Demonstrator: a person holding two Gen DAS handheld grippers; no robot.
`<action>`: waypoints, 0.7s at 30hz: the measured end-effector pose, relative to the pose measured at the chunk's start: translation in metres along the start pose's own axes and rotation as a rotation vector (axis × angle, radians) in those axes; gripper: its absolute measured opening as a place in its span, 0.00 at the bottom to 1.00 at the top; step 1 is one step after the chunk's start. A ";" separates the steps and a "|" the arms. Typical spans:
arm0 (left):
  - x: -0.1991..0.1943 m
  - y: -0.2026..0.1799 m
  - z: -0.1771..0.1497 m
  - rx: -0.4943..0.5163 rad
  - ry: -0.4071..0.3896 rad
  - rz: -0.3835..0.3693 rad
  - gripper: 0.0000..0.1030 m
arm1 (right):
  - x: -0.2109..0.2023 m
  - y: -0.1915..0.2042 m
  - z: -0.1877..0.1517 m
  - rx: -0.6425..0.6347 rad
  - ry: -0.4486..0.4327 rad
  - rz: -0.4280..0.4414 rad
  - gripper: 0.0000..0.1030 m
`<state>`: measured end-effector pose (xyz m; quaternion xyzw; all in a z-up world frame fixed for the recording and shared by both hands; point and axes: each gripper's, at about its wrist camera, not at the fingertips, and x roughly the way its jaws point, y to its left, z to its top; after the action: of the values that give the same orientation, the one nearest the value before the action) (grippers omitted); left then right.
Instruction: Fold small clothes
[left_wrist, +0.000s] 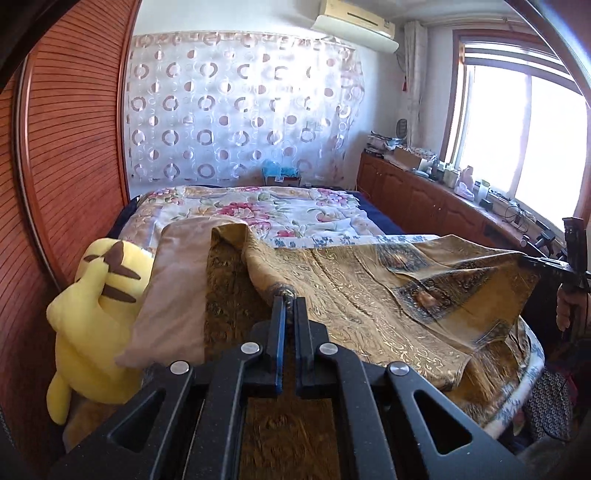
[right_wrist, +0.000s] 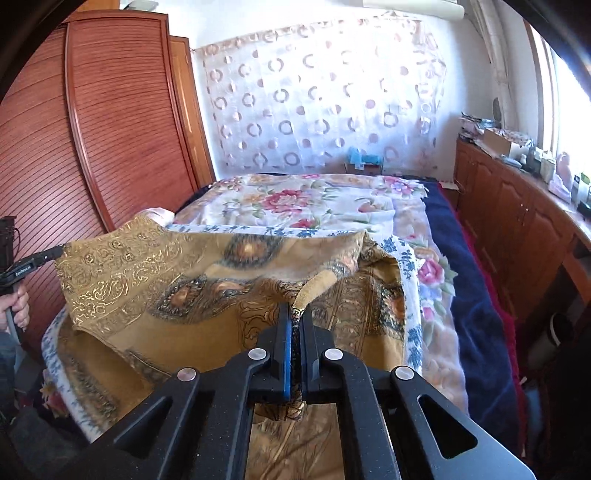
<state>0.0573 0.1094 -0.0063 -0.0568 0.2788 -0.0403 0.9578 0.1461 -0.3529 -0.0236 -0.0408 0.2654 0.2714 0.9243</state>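
Note:
A gold-brown patterned cloth (left_wrist: 369, 288) with dark medallions is stretched above the near end of the bed; it also shows in the right wrist view (right_wrist: 184, 280). My left gripper (left_wrist: 289, 295) is shut on one edge of the cloth, which hangs below the jaws. My right gripper (right_wrist: 295, 312) is shut on the opposite edge, with cloth pinched between its pads. The right gripper (left_wrist: 543, 262) appears at the far right of the left wrist view, the left gripper (right_wrist: 44, 256) at the far left of the right wrist view. The cloth sags between them.
The bed has a floral quilt (left_wrist: 258, 206) and a dark blue blanket (right_wrist: 472, 295). A yellow plush toy (left_wrist: 96, 317) and a tan pillow (left_wrist: 173, 288) lie at the left. A wooden wardrobe (left_wrist: 66, 155) stands left, a low cabinet (left_wrist: 424, 195) with clutter under the window right.

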 end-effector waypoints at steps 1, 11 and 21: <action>-0.004 0.000 -0.005 0.001 0.003 0.004 0.05 | -0.005 0.001 -0.006 -0.006 0.005 -0.002 0.03; -0.012 0.005 -0.044 -0.042 0.043 0.038 0.05 | -0.032 0.009 -0.041 -0.004 0.042 -0.041 0.03; 0.005 0.008 -0.072 -0.055 0.133 0.083 0.05 | -0.012 0.021 -0.047 -0.011 0.131 -0.086 0.03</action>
<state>0.0226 0.1102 -0.0703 -0.0685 0.3451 0.0033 0.9361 0.1047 -0.3506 -0.0564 -0.0748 0.3218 0.2296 0.9155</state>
